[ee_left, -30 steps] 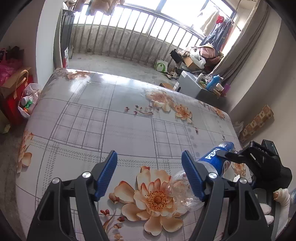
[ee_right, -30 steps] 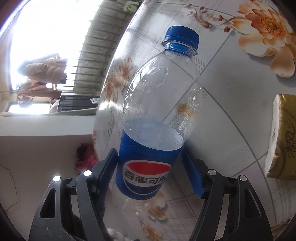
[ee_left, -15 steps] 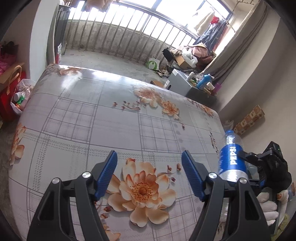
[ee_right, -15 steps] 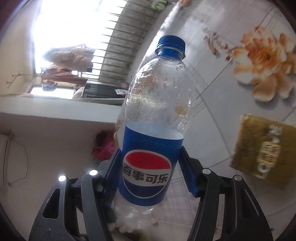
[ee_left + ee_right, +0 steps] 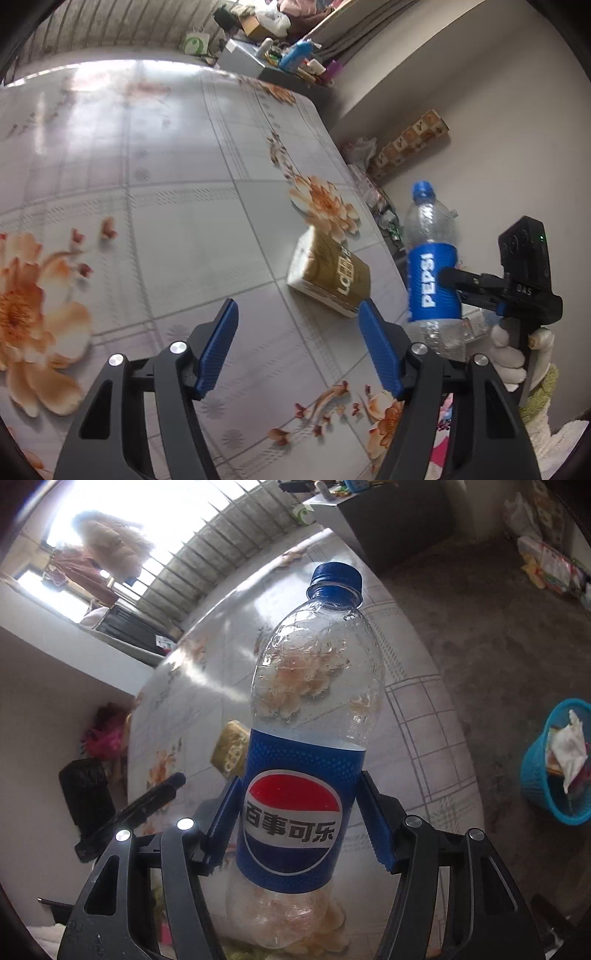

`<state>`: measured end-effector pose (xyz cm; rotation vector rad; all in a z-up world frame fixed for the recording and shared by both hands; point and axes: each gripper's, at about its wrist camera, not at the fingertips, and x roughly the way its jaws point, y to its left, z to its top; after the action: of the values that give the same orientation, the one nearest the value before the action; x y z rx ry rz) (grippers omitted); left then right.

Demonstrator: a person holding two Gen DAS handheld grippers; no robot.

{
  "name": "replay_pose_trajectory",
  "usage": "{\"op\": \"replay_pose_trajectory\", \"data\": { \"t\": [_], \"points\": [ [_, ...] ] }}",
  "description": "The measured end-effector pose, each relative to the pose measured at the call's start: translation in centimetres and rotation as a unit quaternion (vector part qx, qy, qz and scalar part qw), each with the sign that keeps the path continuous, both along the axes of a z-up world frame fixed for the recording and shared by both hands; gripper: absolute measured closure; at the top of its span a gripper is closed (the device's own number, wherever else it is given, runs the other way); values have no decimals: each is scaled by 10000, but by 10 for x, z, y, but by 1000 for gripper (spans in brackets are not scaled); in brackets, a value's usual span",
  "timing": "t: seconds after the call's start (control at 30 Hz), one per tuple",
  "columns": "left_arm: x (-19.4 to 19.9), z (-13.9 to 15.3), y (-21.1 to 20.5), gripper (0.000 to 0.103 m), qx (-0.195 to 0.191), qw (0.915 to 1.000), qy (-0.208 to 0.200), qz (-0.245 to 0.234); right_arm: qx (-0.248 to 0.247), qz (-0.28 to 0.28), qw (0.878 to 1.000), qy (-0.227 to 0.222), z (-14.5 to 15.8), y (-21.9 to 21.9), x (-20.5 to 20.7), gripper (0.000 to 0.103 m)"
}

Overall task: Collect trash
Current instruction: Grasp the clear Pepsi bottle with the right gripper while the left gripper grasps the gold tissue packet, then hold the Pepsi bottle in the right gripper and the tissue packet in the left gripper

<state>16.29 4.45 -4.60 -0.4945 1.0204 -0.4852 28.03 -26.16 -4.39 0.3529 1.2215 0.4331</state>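
Note:
My right gripper [image 5: 301, 823] is shut on a clear Pepsi bottle [image 5: 310, 738] with a blue cap and blue label, held upright off the table's right edge. The bottle [image 5: 434, 273] and the right gripper [image 5: 448, 278] also show in the left wrist view. My left gripper [image 5: 297, 350] is open and empty above the floral tablecloth [image 5: 147, 203]. A gold tissue pack [image 5: 330, 282] lies on the table just ahead of the left fingers; it shows behind the bottle in the right wrist view [image 5: 229, 751].
A turquoise mesh waste basket [image 5: 550, 771] with crumpled paper inside stands on the grey floor at the right. A low cabinet with bottles [image 5: 284, 59] stands past the table's far end. A wall [image 5: 480, 110] runs along the table's right side.
My right gripper has carried the bottle right, off the table edge, and turned toward the floor and basket. My left gripper has swung right, and the tissue pack has come into view.

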Motion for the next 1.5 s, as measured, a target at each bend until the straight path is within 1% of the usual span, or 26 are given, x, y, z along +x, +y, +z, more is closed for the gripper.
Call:
{"op": "replay_pose_trajectory", "data": {
  "t": [0.07,0.17,0.3,0.33,0.4,0.47,0.5,0.53,0.57,0.63,0.73,0.87,0.93,1.03,1.07,1.1,1.13,1.2,1.27,1.3,1.33,1.4,1.47,1.5],
  "points": [
    [8,-6,-11,44,-181,9996,180,-74,-128,95,9999,-7,-2,12,13,44],
    [19,-11,-18,47,-72,9996,264,-29,-211,427,9987,165,-10,36,24,44],
    [29,-11,-20,47,-10,9996,292,36,-280,913,9953,183,-11,62,20,44],
    [29,-12,-18,48,81,9995,277,97,-348,1028,9940,142,-10,68,16,44],
    [29,-12,-11,48,88,9994,277,163,-359,1260,9913,117,-10,75,7,44],
    [26,-15,-3,48,-56,9993,342,152,-100,1592,9868,266,-15,86,-8,44],
    [25,-15,-1,48,-64,9992,359,135,-84,1708,9849,276,-16,91,-17,44],
    [21,-15,0,48,-26,9993,350,88,-129,1761,9840,230,-16,95,-25,44],
    [17,-14,-1,49,113,9994,314,47,-165,1795,9834,199,-15,98,-34,44],
    [6,-13,-1,49,274,9992,270,-59,-90,1828,9829,192,-14,101,-48,44],
    [-16,-14,-1,49,342,9987,331,-203,114,1901,9813,282,-17,104,-69,44],
    [-39,-13,-5,48,481,9976,295,-391,168,1899,9810,361,-20,100,-95,44],
    [-45,-13,-9,48,614,9968,275,-439,52,1766,9838,307,-18,96,-102,44],
    [-48,-10,-21,47,1119,9926,147,-456,-169,1445,9893,98,-9,83,-99,44],
    [-48,-9,-27,46,1274,9907,71,-479,-289,1323,9908,4,-5,79,-99,44],
    [-47,-9,-33,42,1403,9888,5,-507,-406,1210,9918,-100,-1,77,-99,44],
    [-47,-9,-36,41,1510,9872,-34,-508,-503,1121,9923,-179,-2,78,-96,44],
    [-48,-12,-41,40,1792,9823,-188,-518,-788,970,9917,-303,0,77,-95,43],
    [-48,-13,-47,40,2052,9769,-356,-488,-1172,857,9883,-466,4,76,-99,43],
    [-47,-14,-50,40,2192,9736,-428,-461,-1276,831,9869,-540,5,78,-100,42],
    [-46,-14,-52,40,2276,9716,-476,-444,-1284,825,9867,-566,5,79,-102,42],
    [-46,-16,-54,40,2468,9666,-570,-386,-1131,782,9890,-546,2,75,-105,41],
    [-47,-18,-58,40,2702,9600,-647,-357,-1057,727,9901,-570,2,70,-109,39],
    [-47,-18,-59,41,2762,9581,-670,-351,-1009,704,9908,-560,6,52,-110,38]
  ]
}}
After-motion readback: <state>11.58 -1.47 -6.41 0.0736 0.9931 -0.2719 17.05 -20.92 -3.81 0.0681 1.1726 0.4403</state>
